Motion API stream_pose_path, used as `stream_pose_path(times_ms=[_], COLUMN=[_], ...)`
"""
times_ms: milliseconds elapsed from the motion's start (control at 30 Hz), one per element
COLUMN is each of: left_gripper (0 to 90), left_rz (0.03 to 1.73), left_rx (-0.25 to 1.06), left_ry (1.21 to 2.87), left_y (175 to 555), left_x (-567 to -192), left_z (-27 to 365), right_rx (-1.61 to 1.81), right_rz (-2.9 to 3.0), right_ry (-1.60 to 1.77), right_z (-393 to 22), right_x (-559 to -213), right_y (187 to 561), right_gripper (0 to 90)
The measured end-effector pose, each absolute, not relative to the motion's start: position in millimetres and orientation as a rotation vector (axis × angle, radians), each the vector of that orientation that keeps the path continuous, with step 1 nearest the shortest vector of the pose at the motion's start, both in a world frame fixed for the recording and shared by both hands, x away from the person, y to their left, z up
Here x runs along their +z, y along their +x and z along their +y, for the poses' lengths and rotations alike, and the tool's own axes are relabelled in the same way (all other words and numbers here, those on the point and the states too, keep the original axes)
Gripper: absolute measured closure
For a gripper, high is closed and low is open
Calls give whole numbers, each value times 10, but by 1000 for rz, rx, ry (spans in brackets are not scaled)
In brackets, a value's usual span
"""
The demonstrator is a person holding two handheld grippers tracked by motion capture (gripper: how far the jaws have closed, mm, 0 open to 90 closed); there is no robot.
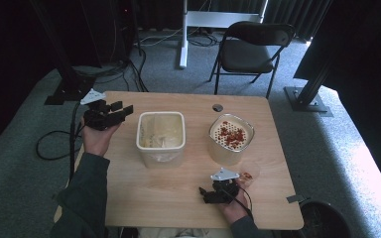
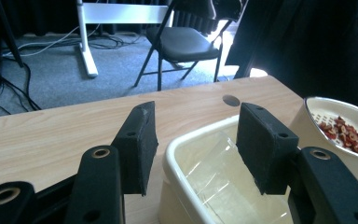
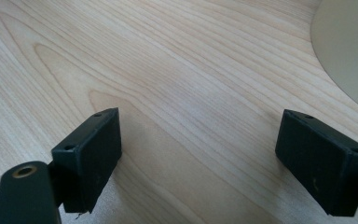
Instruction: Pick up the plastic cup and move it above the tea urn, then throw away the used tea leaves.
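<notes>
From my remote seat I see a light wooden surface with rounded corners (image 1: pixel 178 198) standing on grey carpet floor (image 1: pixel 20 163). Beyond its far edge, a black folding metal chair (image 1: pixel 250 47) sits to the right, and a white metal stand leg (image 1: pixel 183 34) rises beside it on the left. Black cables (image 1: pixel 129 69) trail over the carpet at far left, near a black frame foot (image 1: pixel 67 91). Dark curtains (image 1: pixel 307 15) close the far side. Bright daylight falls across the carpet at right (image 1: pixel 372 163). A round black bin (image 1: pixel 325 220) stands near the right corner.
</notes>
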State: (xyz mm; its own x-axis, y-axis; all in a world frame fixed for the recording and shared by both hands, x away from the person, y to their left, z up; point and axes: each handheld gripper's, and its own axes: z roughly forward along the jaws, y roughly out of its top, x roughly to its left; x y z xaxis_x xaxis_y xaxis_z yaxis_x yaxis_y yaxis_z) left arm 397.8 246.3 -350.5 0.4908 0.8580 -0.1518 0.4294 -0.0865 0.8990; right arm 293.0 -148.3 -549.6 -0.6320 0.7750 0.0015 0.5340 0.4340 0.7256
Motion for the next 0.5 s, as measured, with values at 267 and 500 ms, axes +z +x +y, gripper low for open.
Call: stream_pose_path(times_ms=[267, 500], left_gripper=[484, 478], left_rz=[1087, 1058], left_rx=[560, 573], left_ry=[1752, 1745], left_y=[3937, 3823], left_x=[-3613, -3683], left_z=[2343, 2248], right_rx=[1015, 1014], right_rz=[2358, 2355], right_ry=[1121, 1122], right_z=[-1484, -1484], right_x=[-5495, -5495], right_y=[2928, 2923], right_gripper=[141, 144])
